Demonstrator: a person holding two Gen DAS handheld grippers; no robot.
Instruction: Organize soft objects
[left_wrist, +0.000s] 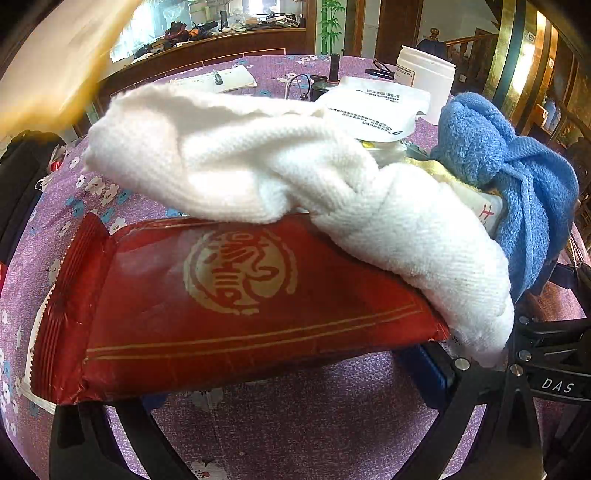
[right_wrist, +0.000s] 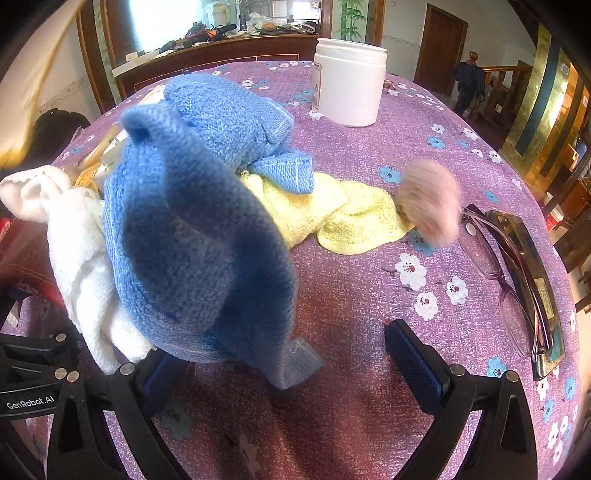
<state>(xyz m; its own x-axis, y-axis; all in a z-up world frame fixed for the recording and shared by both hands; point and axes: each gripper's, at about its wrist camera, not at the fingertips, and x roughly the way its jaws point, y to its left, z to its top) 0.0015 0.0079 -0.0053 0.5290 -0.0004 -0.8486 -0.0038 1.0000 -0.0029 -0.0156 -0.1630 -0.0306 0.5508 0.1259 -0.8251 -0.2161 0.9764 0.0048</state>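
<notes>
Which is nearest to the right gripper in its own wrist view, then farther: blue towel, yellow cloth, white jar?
From the right gripper:
1. Blue towel, draped at its left finger, nearest.
2. Yellow cloth, flat on the tablecloth mid-table.
3. White jar, upright at the far edge.

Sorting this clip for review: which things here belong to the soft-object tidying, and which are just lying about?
Job: white towel, blue towel, yellow cloth, pink pompom.

Lying about: red packet, white jar, glasses, papers.
</notes>
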